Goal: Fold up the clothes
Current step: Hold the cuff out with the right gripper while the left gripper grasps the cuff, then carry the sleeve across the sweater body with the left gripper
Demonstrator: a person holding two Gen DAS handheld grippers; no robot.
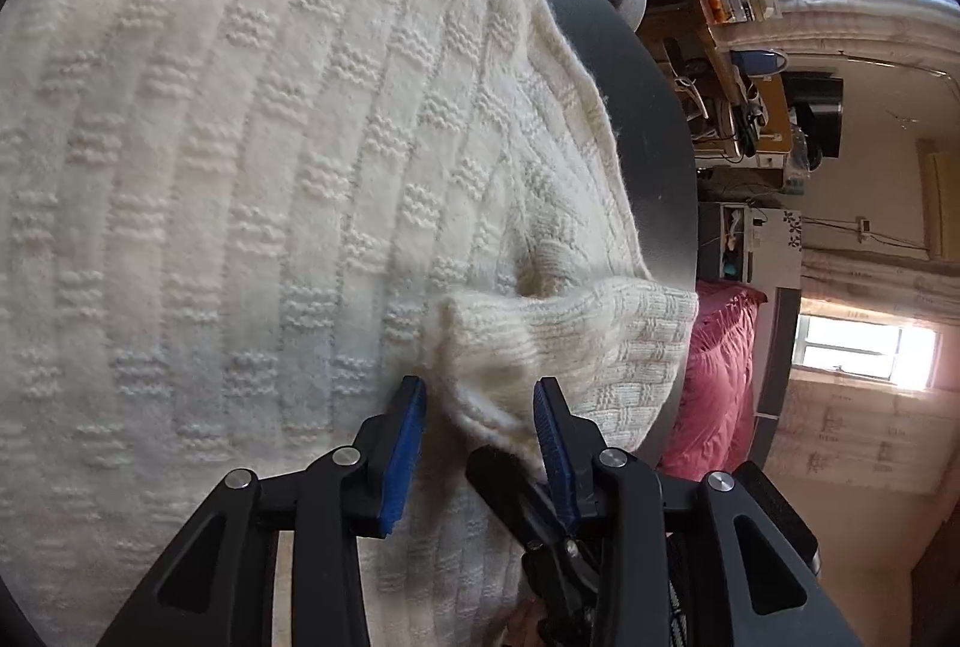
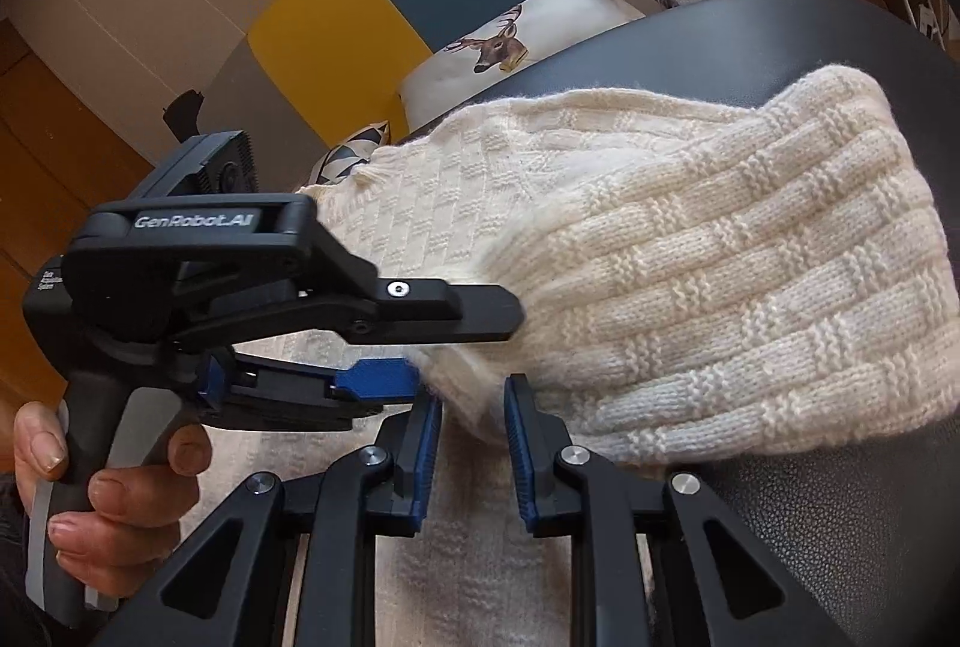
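Cream sweater spread on the dark worktop, one sleeve folded in across its body.

The sweater point(image 1: 270, 179) covers most of the worktop point(image 1: 654, 119); its sleeve point(image 2: 720, 275) lies doubled over the body, the cuff point(image 1: 480, 377) pointing inward, likely to narrow the garment for folding. Both grippers meet at that cuff: the left gripper point(image 1: 480, 407) has its jaws spread with the cuff between them, unpinched; the right gripper point(image 2: 474, 407) likewise stands parted around the knit, pads apparently clear.

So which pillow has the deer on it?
The big white pillow on the yellow-and-blue chair; the smaller pillow below it shows only blue-grey shapes.
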